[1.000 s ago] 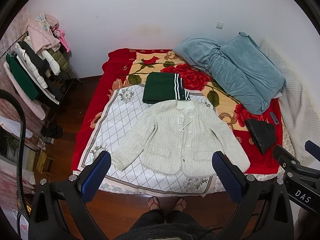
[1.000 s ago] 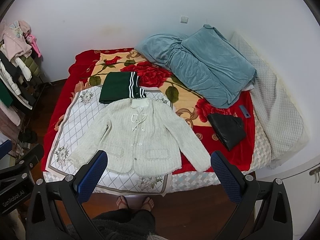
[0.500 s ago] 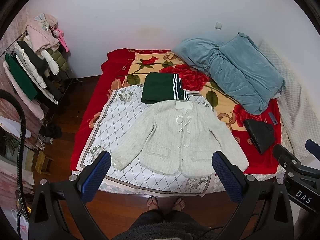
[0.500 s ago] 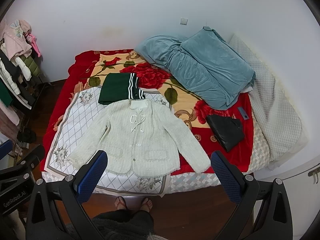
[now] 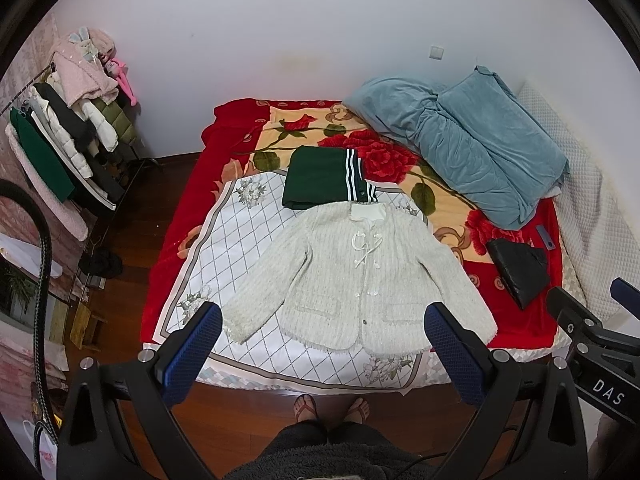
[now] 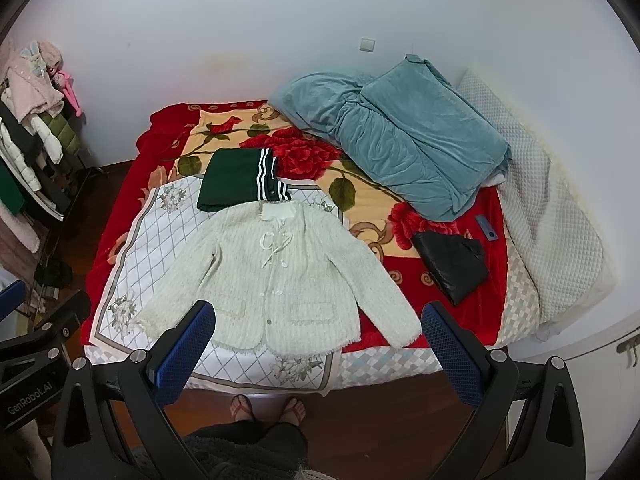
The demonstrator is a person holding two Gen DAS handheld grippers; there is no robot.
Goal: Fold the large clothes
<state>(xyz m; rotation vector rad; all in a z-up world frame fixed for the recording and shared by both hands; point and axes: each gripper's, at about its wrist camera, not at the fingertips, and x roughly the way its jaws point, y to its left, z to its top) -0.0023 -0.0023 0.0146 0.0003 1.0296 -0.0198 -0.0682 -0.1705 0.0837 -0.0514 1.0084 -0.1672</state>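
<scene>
A cream knit cardigan (image 5: 356,280) lies flat, front up, sleeves spread, on a white diamond-patterned cloth (image 5: 240,248) on the bed; it also shows in the right wrist view (image 6: 280,276). A folded dark green garment with white stripes (image 5: 324,184) lies just behind its collar. My left gripper (image 5: 322,344) is open and empty, held high above the bed's near edge. My right gripper (image 6: 318,344) is open and empty at the same height, to the right of the left one.
A red floral blanket (image 5: 192,184) covers the bed. A blue quilt (image 5: 472,140) is piled at the back right, a black bag (image 5: 520,268) at the right edge. A clothes rack (image 5: 60,140) stands at the left. The person's feet (image 5: 332,406) stand on the wood floor.
Both grippers have drifted very slightly; the view barely shifts. The cardigan and the other things lie as before.
</scene>
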